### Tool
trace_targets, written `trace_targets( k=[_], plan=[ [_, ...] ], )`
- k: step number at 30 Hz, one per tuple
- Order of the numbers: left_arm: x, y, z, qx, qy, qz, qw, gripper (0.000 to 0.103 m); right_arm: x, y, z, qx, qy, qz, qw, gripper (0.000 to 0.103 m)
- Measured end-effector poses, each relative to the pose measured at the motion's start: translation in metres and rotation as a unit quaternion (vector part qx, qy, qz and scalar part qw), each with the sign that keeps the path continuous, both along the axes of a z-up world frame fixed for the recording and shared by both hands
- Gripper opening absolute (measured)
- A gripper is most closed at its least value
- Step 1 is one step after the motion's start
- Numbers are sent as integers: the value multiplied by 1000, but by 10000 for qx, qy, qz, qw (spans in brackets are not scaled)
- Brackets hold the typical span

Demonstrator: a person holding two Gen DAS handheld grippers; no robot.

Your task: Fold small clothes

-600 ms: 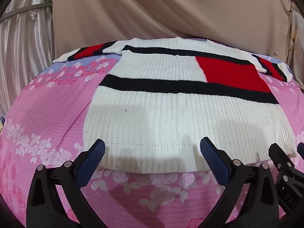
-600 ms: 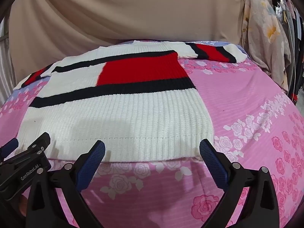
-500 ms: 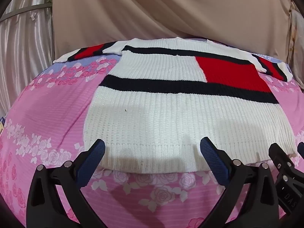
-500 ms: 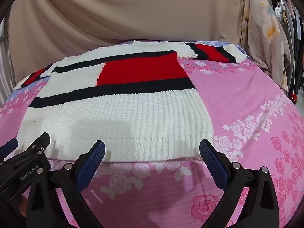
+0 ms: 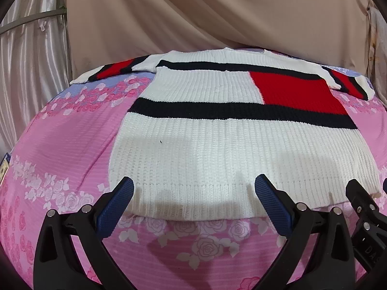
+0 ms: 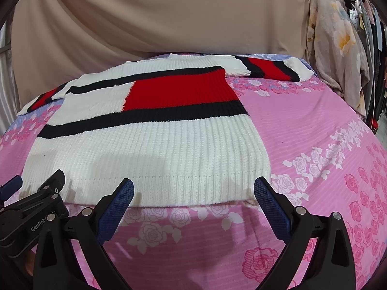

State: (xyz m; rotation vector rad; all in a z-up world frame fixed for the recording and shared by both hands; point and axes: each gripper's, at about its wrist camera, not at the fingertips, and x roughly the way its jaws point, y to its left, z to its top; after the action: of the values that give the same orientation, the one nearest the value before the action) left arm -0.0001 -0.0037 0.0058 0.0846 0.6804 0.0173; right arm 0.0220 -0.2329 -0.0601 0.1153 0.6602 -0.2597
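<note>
Nothing much has shifted since half a second back: both tongs, left tongs (image 5: 193, 205) and right tongs (image 6: 193, 205), are held wide apart at the hem of the sweater (image 5: 217, 149), spread flat on a pink floral bed (image 6: 314, 125), beige curtain (image 6: 157, 17) behind.

The knitted sweater (image 5: 217, 149) is white, crossed by two black bands, with a red block (image 5: 297, 94) set between them on one side; its sleeves (image 6: 271, 70) carry red and black stripes ending in white cuffs. The bed sheet (image 6: 314, 125) is pink, printed with white and deeper pink roses, and turns pale lilac-blue at the far end. The backdrop cloth (image 5: 205, 12) is plain beige. A hanging fabric (image 6: 338, 48) is beige with pale flowers. Both grippers are black with blue ribbed pads (image 5: 116, 207)
</note>
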Motion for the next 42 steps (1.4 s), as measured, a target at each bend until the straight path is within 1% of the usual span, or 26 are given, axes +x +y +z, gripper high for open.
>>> trace_targets(
  k=[42],
  plan=[
    [0, -3, -3, 86, 28, 3, 10000, 98, 0, 0, 1, -13, 12, 8, 10000, 98]
  ],
)
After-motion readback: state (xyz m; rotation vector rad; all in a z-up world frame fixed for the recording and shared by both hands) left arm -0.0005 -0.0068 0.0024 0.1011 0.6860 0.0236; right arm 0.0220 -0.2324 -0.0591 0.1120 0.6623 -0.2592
